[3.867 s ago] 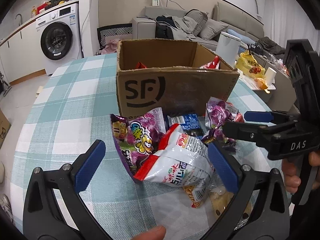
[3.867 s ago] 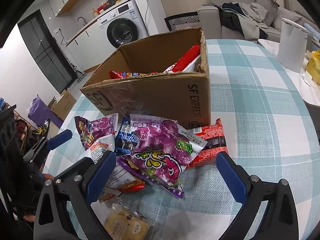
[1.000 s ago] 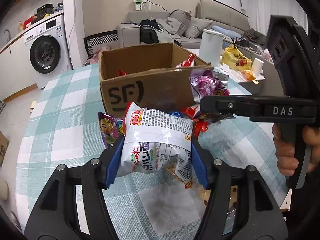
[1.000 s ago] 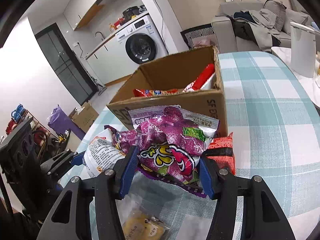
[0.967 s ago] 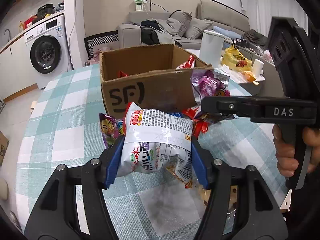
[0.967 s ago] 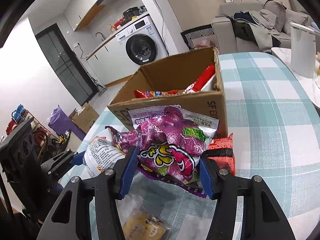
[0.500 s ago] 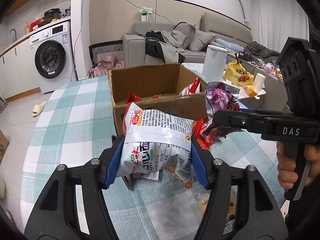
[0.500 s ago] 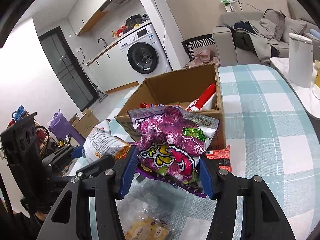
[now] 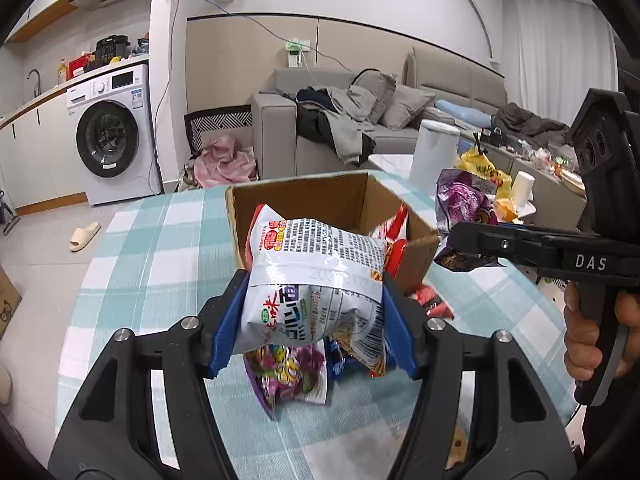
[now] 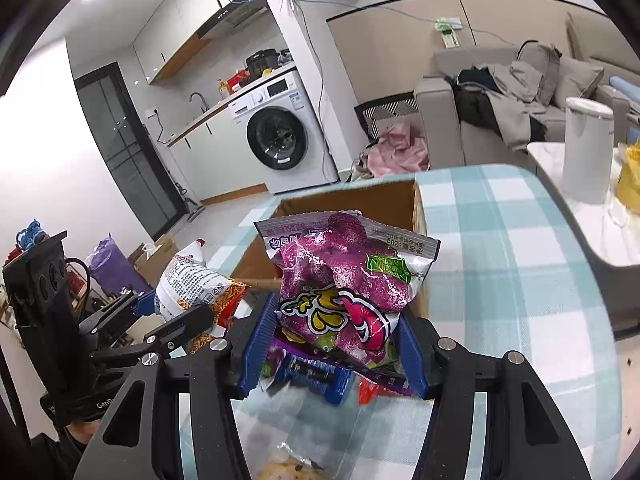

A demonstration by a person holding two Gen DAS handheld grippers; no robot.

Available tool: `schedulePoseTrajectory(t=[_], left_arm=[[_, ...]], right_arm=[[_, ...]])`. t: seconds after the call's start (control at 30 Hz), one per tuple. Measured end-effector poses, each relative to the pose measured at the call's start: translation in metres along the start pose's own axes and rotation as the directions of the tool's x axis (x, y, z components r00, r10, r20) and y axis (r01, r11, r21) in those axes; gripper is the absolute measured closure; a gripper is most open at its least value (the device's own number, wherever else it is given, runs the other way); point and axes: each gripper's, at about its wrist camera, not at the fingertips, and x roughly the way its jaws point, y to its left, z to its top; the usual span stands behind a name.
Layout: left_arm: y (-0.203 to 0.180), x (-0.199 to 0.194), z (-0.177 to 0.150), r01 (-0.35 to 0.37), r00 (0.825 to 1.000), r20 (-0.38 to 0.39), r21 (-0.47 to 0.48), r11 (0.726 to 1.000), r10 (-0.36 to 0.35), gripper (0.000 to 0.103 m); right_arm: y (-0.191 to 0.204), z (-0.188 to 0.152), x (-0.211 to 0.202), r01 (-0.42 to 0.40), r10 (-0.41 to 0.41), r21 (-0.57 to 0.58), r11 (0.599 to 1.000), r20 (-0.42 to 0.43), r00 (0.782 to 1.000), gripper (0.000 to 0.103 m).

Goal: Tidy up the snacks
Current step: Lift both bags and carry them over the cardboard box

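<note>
My left gripper point(image 9: 310, 320) is shut on a white and red snack bag point(image 9: 316, 280), held in the air in front of the open cardboard box point(image 9: 304, 200). In the right wrist view my right gripper point(image 10: 332, 340) is shut on a purple snack bag point(image 10: 344, 280), also lifted in front of the cardboard box point(image 10: 360, 204). The purple bag point(image 9: 460, 208) and right gripper show at the right of the left wrist view. The white bag point(image 10: 192, 284) and left gripper show at the left of the right wrist view. Several loose snack packets point(image 9: 292, 368) lie on the table below.
The table wears a teal and white checked cloth point(image 9: 160, 248). A person's hand point(image 9: 588, 332) holds the right gripper's handle. A cookie packet point(image 10: 288, 468) lies near the front edge. A white canister point(image 10: 584, 148) stands on a side table at the right.
Both grippers have risen with their bags, from low in front of the box wall to above the level of its rim. The loose packets stayed on the table below.
</note>
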Motion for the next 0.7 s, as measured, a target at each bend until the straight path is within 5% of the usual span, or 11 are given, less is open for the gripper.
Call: schedulePoseTrajectory(t=[0.7], left_arm=[[0.013, 0.024, 0.058, -0.011, 0.998, 0.055, -0.014, 1.0, 0.012, 0.042]], right_arm=[[0.021, 0.042, 0.009, 0.032, -0.031, -0.024, 0.999, 0.022, 0.999, 0.046]])
